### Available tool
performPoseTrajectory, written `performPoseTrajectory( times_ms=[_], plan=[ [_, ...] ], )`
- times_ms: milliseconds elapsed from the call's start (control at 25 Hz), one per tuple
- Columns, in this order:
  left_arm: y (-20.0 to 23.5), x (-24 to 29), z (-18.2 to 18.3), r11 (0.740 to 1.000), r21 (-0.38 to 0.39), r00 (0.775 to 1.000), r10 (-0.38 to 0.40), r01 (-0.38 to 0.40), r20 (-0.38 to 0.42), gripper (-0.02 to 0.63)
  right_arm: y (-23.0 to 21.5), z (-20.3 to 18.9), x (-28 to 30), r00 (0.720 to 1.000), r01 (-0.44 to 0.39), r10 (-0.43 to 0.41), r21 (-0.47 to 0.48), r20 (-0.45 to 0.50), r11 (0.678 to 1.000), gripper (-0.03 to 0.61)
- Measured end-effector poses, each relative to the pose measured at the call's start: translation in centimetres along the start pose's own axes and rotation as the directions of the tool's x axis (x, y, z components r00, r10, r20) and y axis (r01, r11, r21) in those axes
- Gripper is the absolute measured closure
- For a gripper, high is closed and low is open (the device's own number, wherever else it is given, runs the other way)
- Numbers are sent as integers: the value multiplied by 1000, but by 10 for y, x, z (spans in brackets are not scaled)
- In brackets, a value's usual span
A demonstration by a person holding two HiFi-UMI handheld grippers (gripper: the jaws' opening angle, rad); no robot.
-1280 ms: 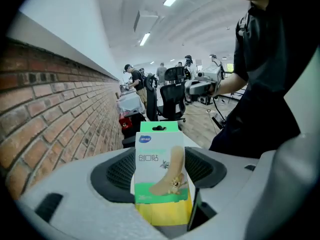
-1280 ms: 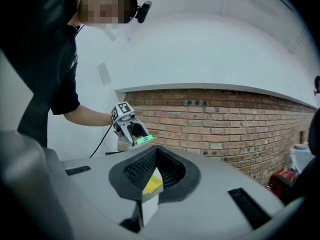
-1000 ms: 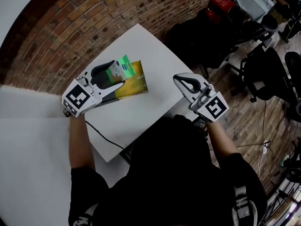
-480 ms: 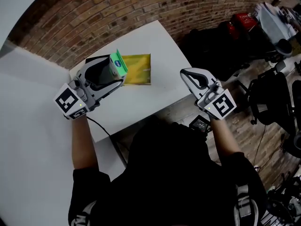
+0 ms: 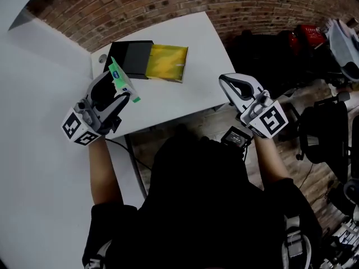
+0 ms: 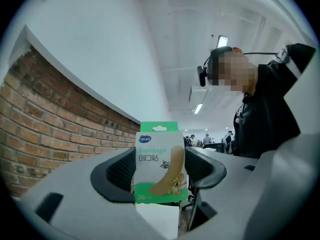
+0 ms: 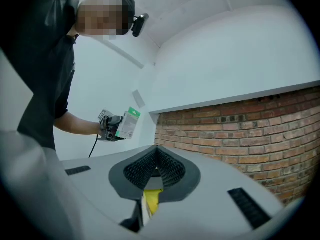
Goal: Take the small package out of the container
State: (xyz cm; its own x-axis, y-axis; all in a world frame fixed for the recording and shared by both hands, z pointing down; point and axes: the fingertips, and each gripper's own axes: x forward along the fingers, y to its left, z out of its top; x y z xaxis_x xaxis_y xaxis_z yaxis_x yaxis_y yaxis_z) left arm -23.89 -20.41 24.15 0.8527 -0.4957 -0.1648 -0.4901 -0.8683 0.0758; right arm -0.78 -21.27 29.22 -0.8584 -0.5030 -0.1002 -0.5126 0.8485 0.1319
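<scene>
The small package, a green and white bandage box, is held upright in the air between the jaws of my left gripper. It fills the middle of the left gripper view, the package clamped by the left gripper. The container is a black box lying on the white table, with a yellow bag at its right end. My left gripper sits near and left of it, off the table's left edge. My right gripper hovers at the table's right edge, shut and empty. The right gripper view shows its own jaws closed and the package far off.
A brick wall runs behind the table. Office chairs and bags stand on the wooden floor to the right. A white wall lies to the left, and a black cable trails from the left gripper.
My left gripper has carried the package up and away from the container, toward the near left. The container now lies uncovered on the table. The right gripper stays shut at the table's right edge.
</scene>
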Motion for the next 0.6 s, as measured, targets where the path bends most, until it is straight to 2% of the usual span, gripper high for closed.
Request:
performPoseTrajectory(
  times_ms=[240,600],
  plan=[
    [-23,-33,-10,991,-100,988,101,-89,120,299,10,-7,-8,998,-67,66,49,17,997,574],
    [-71,-58,-41,970,-202,967,173,-135,185,299,33,-22,-12,987,-157,153,129,44,979,574]
  ],
)
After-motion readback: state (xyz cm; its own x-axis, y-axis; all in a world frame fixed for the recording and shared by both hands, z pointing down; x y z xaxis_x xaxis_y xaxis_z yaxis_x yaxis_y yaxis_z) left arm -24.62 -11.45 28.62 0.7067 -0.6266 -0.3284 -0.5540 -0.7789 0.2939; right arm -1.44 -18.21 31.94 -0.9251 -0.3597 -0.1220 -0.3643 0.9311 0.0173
